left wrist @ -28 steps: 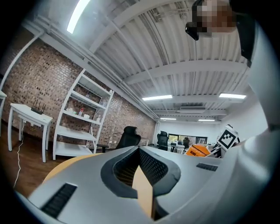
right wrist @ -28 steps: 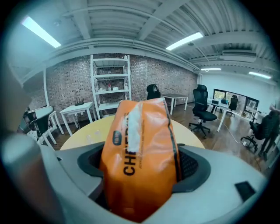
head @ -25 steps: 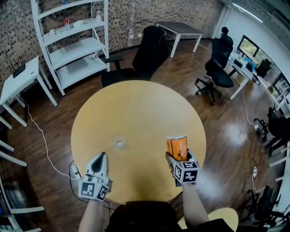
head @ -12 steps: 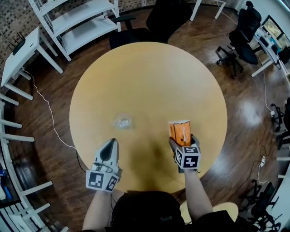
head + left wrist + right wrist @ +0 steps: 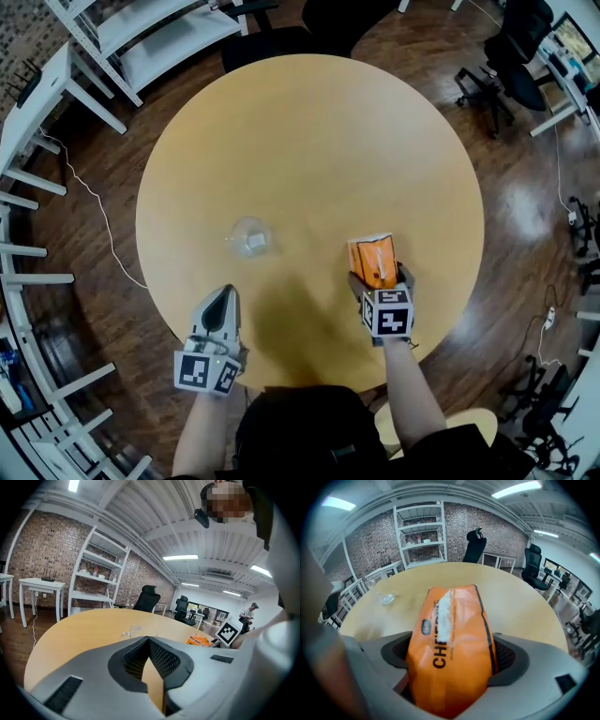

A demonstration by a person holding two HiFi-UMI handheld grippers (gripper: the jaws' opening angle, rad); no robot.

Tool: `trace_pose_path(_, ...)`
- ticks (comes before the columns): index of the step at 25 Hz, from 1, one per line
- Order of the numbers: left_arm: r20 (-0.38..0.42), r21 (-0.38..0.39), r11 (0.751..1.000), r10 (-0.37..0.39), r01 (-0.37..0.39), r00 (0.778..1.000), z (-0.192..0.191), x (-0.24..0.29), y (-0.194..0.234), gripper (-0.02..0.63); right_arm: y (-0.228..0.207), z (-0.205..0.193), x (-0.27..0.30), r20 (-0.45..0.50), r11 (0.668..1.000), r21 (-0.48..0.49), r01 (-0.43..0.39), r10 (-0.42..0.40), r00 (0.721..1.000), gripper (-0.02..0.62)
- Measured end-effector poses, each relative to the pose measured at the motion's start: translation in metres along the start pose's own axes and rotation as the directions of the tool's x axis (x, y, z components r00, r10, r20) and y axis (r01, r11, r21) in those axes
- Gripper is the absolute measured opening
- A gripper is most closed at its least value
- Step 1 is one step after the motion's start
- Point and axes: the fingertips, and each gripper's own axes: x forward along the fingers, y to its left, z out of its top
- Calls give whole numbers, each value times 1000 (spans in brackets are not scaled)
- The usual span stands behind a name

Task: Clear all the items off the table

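An orange snack bag (image 5: 372, 261) stands at the near right of the round wooden table (image 5: 309, 131). My right gripper (image 5: 378, 279) has the bag (image 5: 450, 634) between its jaws; both pads still touch its sides, and the jaws have just been opening a little. A small crumpled clear plastic piece (image 5: 251, 236) lies near the table's middle, left of the bag. My left gripper (image 5: 222, 292) is shut and empty over the near left edge, with the clear piece (image 5: 131, 631) some way ahead of its tips (image 5: 149, 639).
White shelving (image 5: 150, 33) and a white desk (image 5: 42, 89) stand beyond the table's far left. Black office chairs (image 5: 511, 56) are at the back and far right. Dark wood floor (image 5: 525, 216) surrounds the table.
Both grippers have come down closer to the table top. The orange bag has stayed between the right jaws. The head view has tilted further down over the table.
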Motion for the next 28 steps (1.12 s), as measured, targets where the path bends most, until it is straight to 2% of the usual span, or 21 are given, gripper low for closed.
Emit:
trace_pose_path(2, 4, -11, 1000, -9, 9, 1000, 1, 1, -2, 0, -1, 1, 2, 18, 1000, 8, -8, 8, 1000, 491)
trace_pose_path(4, 21, -37, 999, -22, 23, 1000, 8, 0, -3, 0, -7, 12, -6, 83, 1000, 21, 13, -15, 996, 566)
trace_pose_path(6, 47, -46, 998, -37, 40, 998, 19, -4, 0, 0, -13, 24, -22, 159, 998, 55, 29, -37, 987, 574)
trace_pose_path(10, 103, -17, 998, -62, 64, 993, 44, -24, 8, 0, -20, 35, -64, 270, 993, 113, 40, -69, 961, 574)
trace_pose_path(13, 158, -1, 996, -88, 89, 984, 63, -40, 7, 0, -24, 44, -109, 363, 982, 188, 20, -88, 928, 571)
trace_pose_path(14, 173, 8, 995, -99, 99, 980, 69, -44, 6, 0, -24, 50, -128, 411, 978, 208, 12, -99, 906, 540)
trace_pose_path(16, 194, 36, 993, -121, 116, 973, 81, -54, 5, 0, -21, 64, -169, 520, 972, 233, 3, -127, 844, 425)
trace_pose_path(17, 206, 53, 991, -130, 121, 970, 87, -61, 5, 0, -18, 69, -189, 569, 971, 238, 1, -141, 810, 420)
trace_pose_path(19, 235, 82, 989, -138, 122, 962, 96, -77, 8, 0, -10, 75, -221, 644, 969, 249, -12, -156, 749, 324)
trace_pose_path(20, 249, 89, 989, -139, 120, 959, 99, -84, 10, 0, -6, 76, -233, 671, 966, 257, -32, -155, 726, 322)
trace_pose_path(21, 260, 92, 989, -137, 117, 956, 102, -91, 14, 0, -2, 76, -242, 692, 962, 267, -58, -150, 706, 282)
trace_pose_path(23, 276, 88, 990, -132, 112, 952, 105, -103, 19, 0, 4, 73, -259, 721, 955, 279, -98, -141, 678, 223)
trace_pose_path(24, 282, 86, 990, -130, 110, 950, 105, -109, 22, 0, 7, 70, -266, 731, 956, 274, -100, -140, 668, 215)
trace_pose_path(25, 288, 85, 990, -129, 109, 949, 106, -114, 24, 0, 10, 67, -273, 740, 961, 261, -86, -142, 658, 206)
trace_pose_path(26, 294, 86, 990, -129, 108, 947, 106, -117, 25, 0, 13, 65, -280, 746, 968, 244, -62, -146, 650, 147)
trace_pose_path(28, 307, 90, 990, -134, 111, 942, 108, -123, 27, 0, 19, 62, -290, 754, 976, 218, -17, -157, 637, 111)
